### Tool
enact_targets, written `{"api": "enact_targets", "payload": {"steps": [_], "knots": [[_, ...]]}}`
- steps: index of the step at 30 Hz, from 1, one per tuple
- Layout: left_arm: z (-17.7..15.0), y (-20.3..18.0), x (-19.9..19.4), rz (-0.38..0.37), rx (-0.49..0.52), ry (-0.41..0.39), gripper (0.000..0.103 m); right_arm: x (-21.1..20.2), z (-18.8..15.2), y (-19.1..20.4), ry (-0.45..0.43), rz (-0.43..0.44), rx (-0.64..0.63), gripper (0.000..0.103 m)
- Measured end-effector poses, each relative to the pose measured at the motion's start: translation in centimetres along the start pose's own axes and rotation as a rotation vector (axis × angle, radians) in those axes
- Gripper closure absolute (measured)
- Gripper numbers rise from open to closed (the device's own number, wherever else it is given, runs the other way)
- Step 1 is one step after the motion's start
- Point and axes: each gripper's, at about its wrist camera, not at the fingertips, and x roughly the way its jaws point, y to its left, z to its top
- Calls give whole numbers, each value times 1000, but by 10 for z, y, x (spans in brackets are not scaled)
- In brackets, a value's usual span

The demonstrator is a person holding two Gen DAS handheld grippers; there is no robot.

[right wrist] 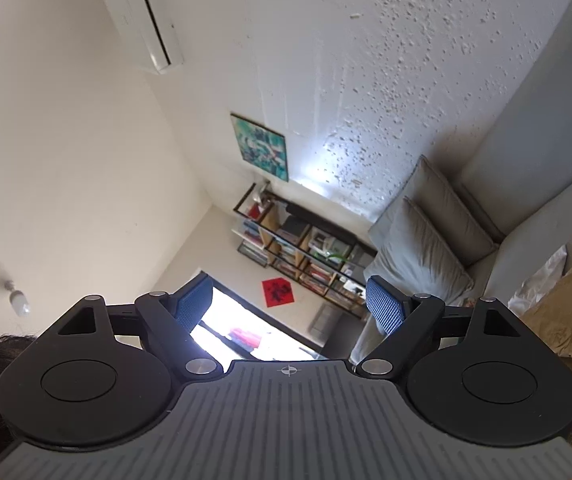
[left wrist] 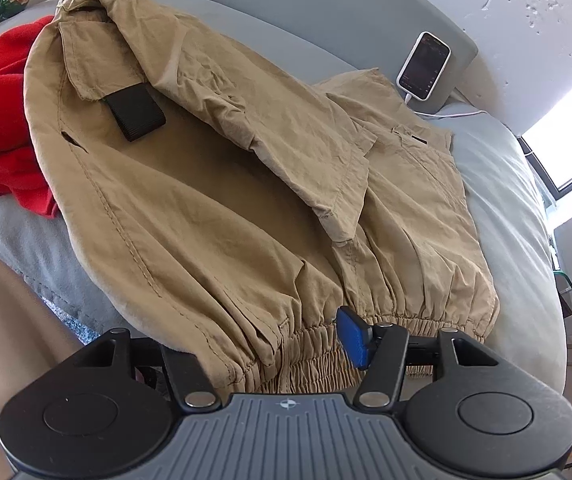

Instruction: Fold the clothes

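Below left tongs [left wrist: 286,344], tan jacket [left wrist: 222,184]; beyond right tongs [right wrist: 289,304], bookshelf [right wrist: 305,248].

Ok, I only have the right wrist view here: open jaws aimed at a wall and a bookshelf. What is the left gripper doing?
Observer: The left gripper is at the elastic hem of the tan jacket. The hem lies between its fingers, but cloth hides one finger, so I cannot tell whether it clamps.
Operator: How is the jacket lying?
Observer: Spread out on the grey bed, with one sleeve folded across its front.
Operator: Anything else near it?
Observer: A red garment beside its collar end, and a phone with a white cable plugged in.
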Motion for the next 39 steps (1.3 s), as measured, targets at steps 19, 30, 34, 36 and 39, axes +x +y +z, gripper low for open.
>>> {"api": "enact_targets", "payload": {"steps": [19, 30, 34, 36, 39], "knots": [[-1, 12, -5, -17, -17, -18, 48, -51, -30, -216, 95, -1008, -15, 49], [1, 28, 5, -77, -100, -30, 49, -74, -52, -304, 201, -1066, 114, 47], [0, 20, 10, -97, -75, -31, 56, -68, -57, -317, 222, -1063, 91, 48], [1, 15, 12, -105, -46, -25, 67, -68, -57, -321, 206, -1046, 88, 48], [2, 12, 14, -103, -24, -22, 72, -73, -57, -323, 170, -991, 98, 48]]}}
